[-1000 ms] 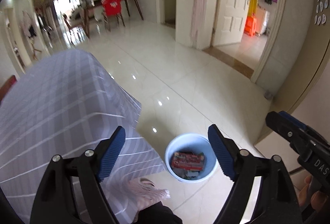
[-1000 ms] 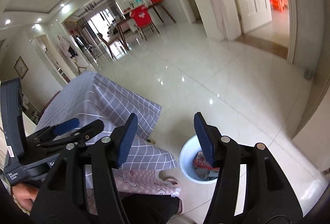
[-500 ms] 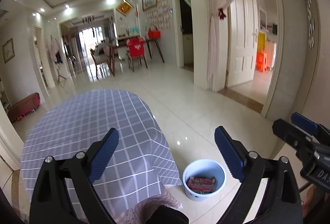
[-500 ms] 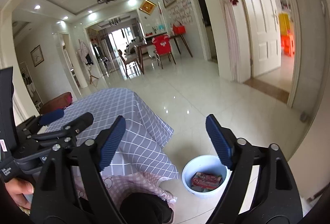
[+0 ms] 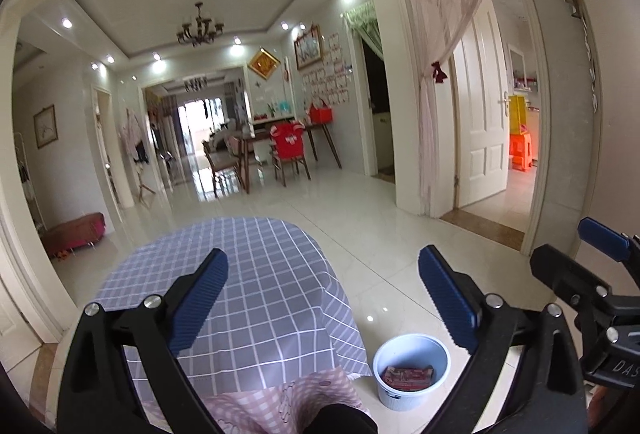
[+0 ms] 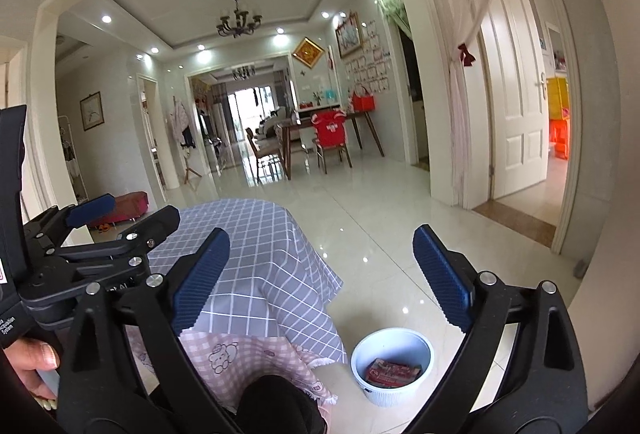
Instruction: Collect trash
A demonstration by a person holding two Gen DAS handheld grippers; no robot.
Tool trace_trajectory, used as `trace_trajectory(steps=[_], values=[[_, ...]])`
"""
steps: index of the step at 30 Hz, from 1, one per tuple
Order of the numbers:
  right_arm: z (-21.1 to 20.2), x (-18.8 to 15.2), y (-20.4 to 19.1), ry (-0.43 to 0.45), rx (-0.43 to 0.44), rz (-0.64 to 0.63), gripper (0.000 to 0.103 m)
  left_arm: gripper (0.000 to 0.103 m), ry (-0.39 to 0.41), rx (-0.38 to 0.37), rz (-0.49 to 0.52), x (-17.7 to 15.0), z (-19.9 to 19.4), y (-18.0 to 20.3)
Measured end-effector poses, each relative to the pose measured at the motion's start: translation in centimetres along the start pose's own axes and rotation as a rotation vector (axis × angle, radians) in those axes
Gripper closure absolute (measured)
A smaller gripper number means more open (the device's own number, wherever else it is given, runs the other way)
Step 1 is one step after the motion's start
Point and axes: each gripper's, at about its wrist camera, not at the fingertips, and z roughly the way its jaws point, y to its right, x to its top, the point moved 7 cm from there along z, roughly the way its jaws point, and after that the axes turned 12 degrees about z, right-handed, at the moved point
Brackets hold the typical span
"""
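A pale blue bin [image 5: 412,366] stands on the tiled floor beside the table, with a red wrapper [image 5: 407,377] and other trash inside. It also shows in the right wrist view [image 6: 394,362], with the red wrapper [image 6: 391,373] in it. My left gripper [image 5: 324,298] is open and empty, held high above the table and bin. My right gripper [image 6: 320,274] is open and empty, level with it. Each gripper shows at the edge of the other's view.
A table with a grey checked cloth [image 5: 256,290] lies below the grippers. A pink checked apron [image 6: 240,358] and dark trousers are at the bottom. Glossy floor [image 5: 400,234] runs to a dining table with chairs [image 5: 280,150] and a doorway [image 5: 500,138] at right.
Both grippers have lifted and tilted up from looking down into the bin to looking across the room. The bin has dropped low in both views. The jaws stay open.
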Motion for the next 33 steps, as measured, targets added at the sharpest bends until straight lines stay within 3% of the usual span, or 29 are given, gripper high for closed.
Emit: trace_trajectory(steps=[13,33], values=[[-1.9,0.0,-0.9,0.026,0.032,-0.012,0.011,0.009,0.039,0.032,0.002,0.4,-3.1,-1.2],[-2.5,0.0,-1.0,0.047,0.016,0.005,0.008,0.009,0.034,0.017,0.01,0.0,-3.1,-1.0]])
